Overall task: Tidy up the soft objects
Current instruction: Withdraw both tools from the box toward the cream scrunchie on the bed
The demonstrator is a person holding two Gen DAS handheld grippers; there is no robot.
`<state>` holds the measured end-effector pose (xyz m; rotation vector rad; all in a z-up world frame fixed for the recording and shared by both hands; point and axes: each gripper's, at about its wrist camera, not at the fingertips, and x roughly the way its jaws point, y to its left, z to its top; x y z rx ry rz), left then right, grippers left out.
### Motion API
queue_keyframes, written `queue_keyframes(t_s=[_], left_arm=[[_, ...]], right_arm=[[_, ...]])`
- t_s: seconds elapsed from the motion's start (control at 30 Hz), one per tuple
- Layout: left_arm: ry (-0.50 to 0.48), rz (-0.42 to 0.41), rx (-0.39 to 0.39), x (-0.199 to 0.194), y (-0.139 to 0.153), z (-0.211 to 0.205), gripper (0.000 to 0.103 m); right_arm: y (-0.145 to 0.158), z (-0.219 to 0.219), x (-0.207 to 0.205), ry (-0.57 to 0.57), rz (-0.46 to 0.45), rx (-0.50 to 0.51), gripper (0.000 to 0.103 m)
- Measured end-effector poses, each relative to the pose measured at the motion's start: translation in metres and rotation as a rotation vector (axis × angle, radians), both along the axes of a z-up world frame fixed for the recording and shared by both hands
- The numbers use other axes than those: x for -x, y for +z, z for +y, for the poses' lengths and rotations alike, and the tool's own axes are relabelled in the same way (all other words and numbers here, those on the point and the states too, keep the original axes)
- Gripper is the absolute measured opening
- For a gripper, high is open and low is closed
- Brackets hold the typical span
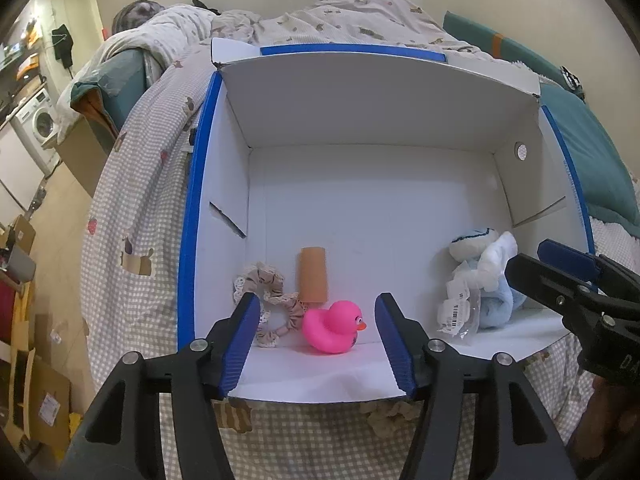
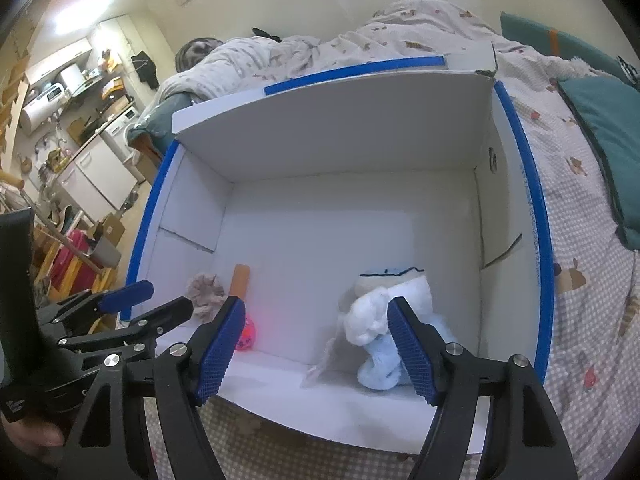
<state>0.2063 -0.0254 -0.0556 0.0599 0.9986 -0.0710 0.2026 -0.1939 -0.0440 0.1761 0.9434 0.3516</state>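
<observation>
A white box with blue rims (image 1: 192,200) (image 2: 528,184) lies open on the bed. Inside, near the front wall, are a pink rubber duck (image 1: 334,326) (image 2: 245,336), a beige scrunchie (image 1: 266,296) (image 2: 206,290), a tan roll (image 1: 313,276) (image 2: 240,278) and a light blue plush toy with a tagged plastic bag (image 1: 486,280) (image 2: 380,320). My left gripper (image 1: 318,344) is open and empty, above the front edge, facing the duck. My right gripper (image 2: 316,346) is open and empty, its right finger in front of the plush. The right gripper also shows in the left wrist view (image 1: 560,268).
The box rests on a checked bedsheet (image 1: 132,216) with a rumpled duvet (image 1: 340,20) behind it and teal pillows (image 2: 604,128) to the right. A kitchen area with a washing machine (image 1: 38,124) and cardboard boxes (image 1: 44,400) lies left of the bed.
</observation>
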Motion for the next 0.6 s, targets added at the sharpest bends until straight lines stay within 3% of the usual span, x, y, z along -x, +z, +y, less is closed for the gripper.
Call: queue_keyframes(t_s=[0.6], left_arm=[[0.036,-0.054,-0.013,0.029,0.019,0.016,0.057]], right_arm=[[0.015,-0.011,0.025,-0.041,-0.047,0.025,0.078]])
